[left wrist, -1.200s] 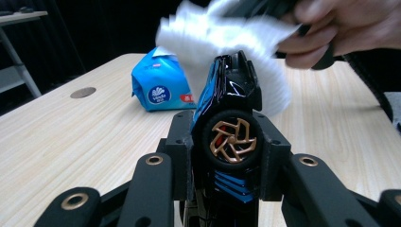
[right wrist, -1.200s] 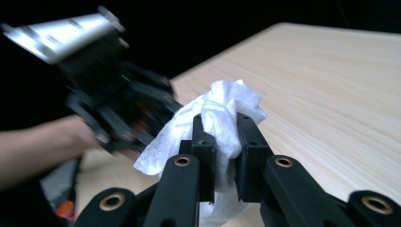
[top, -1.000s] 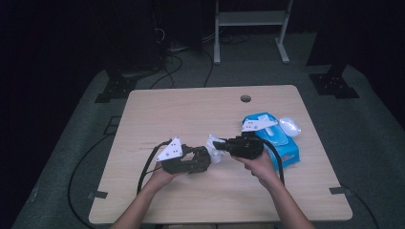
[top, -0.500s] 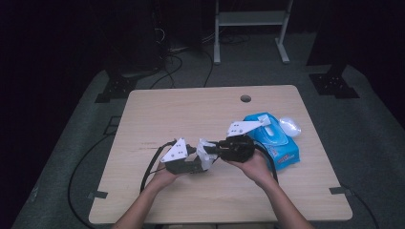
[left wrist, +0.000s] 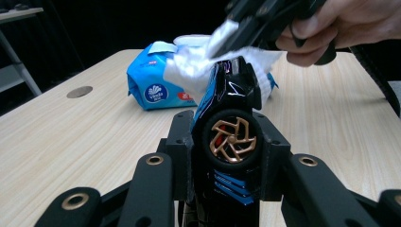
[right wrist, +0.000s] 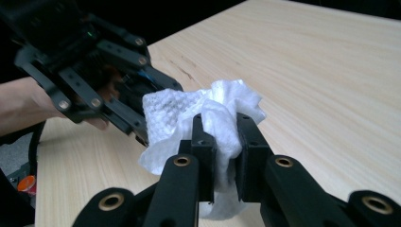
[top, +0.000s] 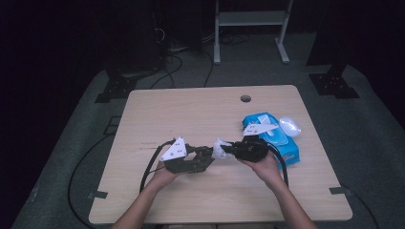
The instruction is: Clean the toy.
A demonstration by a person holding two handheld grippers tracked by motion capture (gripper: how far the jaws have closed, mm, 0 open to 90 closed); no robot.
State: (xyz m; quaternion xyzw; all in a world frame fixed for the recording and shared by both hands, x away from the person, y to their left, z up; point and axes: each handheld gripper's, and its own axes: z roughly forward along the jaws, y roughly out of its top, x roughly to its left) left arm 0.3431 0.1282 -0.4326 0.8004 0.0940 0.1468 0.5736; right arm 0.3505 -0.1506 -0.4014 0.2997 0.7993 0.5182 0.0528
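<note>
Table (top: 200,114): light wood, round hole (top: 245,98) near the far edge, dark floor around it.

Wipes pack (top: 288,151): blue, lies flat on the table's right side, flap (top: 289,126) open at the far end. In the left gripper view the pack (left wrist: 153,87) sits behind the car, well apart from it.

Left gripper (top: 204,157): held low over the table's near middle, pointing right, grey plate (top: 174,150) on top, cable (top: 149,167) trailing back off the near edge. Jaws are clamped on the toy car (left wrist: 227,142), one pad on each side of it. In the right gripper view it (right wrist: 142,123) comes in from the left, with the wipe against its tip.

Right gripper (top: 228,149): pointing left, tip to tip with the left one, just beside the pack. Jaws pinched together on the wipe (right wrist: 222,120), cloth bunched between the pads and spilling out above and below. In the left gripper view it (left wrist: 236,35) comes down from top right, a hand (left wrist: 350,23) behind it.

Car: black with blue trim, gold-spoked wheel (left wrist: 232,140) facing the camera, standing on end between the left jaws, clear of the table.

Wipe (left wrist: 198,64): white, crumpled, pressed onto the car's upper end, touching it. From above it (top: 219,149) is a small white wad between the two tips.
</note>
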